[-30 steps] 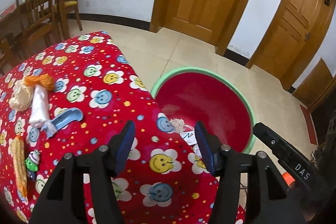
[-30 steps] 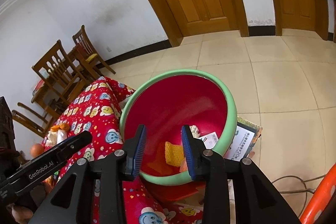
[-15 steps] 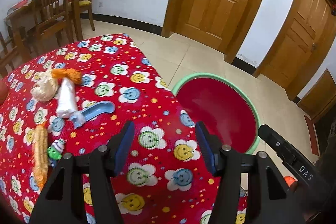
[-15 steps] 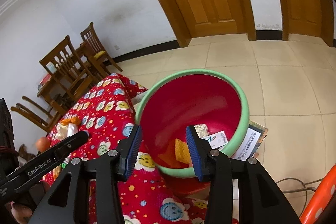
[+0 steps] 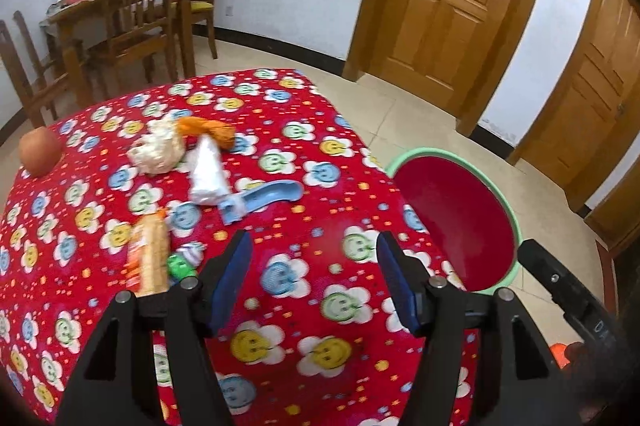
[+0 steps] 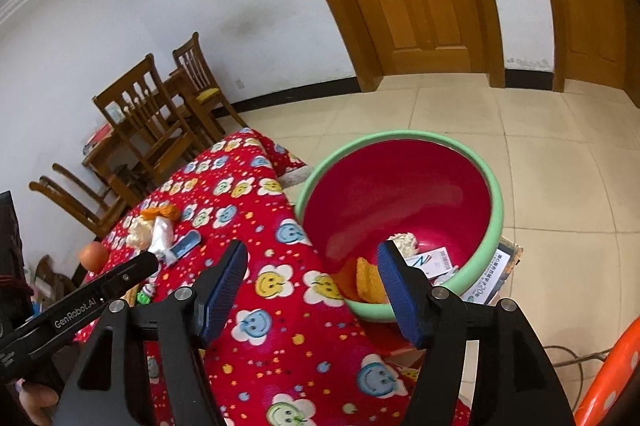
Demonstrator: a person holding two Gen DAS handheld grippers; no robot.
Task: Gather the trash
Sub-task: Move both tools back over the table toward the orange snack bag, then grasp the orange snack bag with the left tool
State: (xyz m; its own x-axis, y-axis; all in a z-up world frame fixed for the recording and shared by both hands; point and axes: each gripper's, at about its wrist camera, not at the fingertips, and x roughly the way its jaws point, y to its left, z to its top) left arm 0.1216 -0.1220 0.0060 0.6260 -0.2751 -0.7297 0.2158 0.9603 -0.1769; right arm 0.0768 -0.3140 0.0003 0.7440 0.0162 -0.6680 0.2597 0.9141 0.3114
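Hovering over the tablecloth [image 5: 280,306] — both grippers [image 5: 314,276] [image 6: 312,284] just widened, empty — basin [image 6: 496,226] alongside.

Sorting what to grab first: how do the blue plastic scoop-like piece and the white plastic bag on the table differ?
The blue plastic piece is rigid and curved, lying flat; the white plastic bag is soft and crumpled into a cone shape. The blue piece lies nearer the basin, the bag nearer the tissue wad. Both rest on the tablecloth, ends apparently touching.

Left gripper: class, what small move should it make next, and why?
Probably ease the left gripper forward to the blue scoop, the nearest loose piece on the red cloth. Its jaws stand open and empty; trash already lies in the basin.
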